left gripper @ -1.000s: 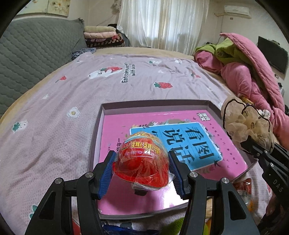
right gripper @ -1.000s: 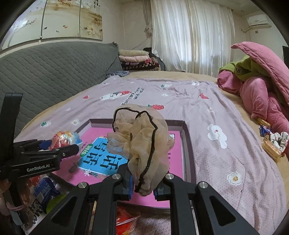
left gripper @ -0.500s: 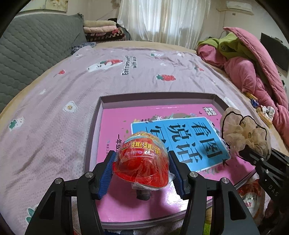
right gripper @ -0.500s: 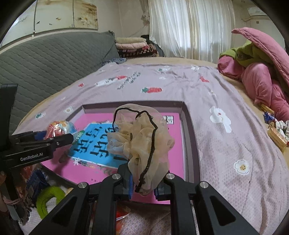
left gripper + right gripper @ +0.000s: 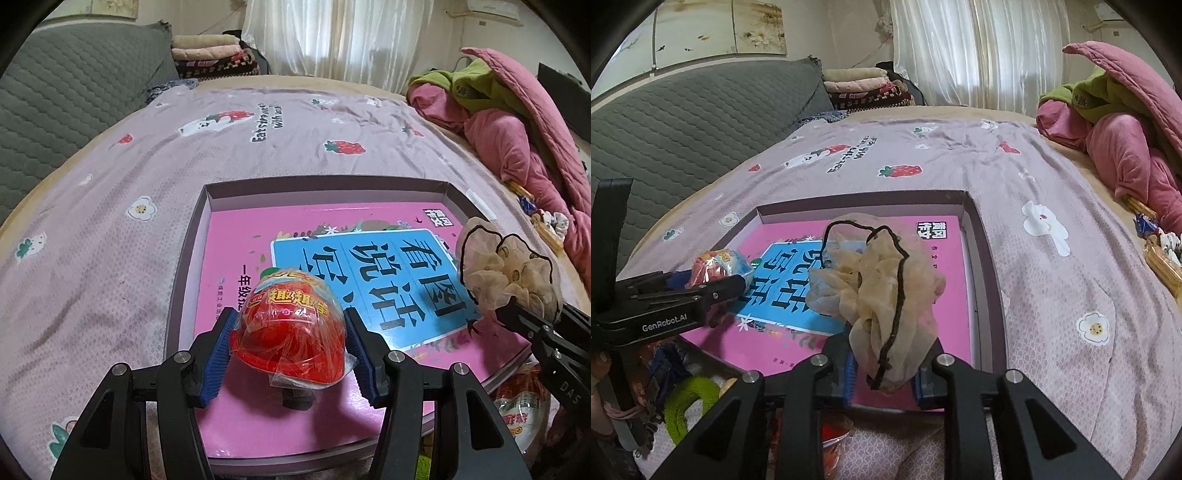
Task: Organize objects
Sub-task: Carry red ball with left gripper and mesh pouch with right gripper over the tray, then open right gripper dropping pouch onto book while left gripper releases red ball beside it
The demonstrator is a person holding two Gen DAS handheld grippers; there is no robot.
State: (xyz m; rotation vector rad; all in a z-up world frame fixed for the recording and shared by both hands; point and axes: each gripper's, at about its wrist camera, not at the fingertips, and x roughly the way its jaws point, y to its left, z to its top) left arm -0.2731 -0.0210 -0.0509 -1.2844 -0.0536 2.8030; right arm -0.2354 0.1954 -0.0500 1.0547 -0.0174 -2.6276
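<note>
Beige scrunchie between opening right gripper jaws, over tray

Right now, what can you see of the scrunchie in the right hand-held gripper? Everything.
The scrunchie is sheer beige fabric, gathered into loose ruffles, with a thin black cord edging that loops across it. It looks soft and light. It stands bunched upward between the fingers of the right hand-held gripper, whose jaws are opening around its lower end. It is above the near right part of the tray, over the pink book. Nothing else touches it.
</note>
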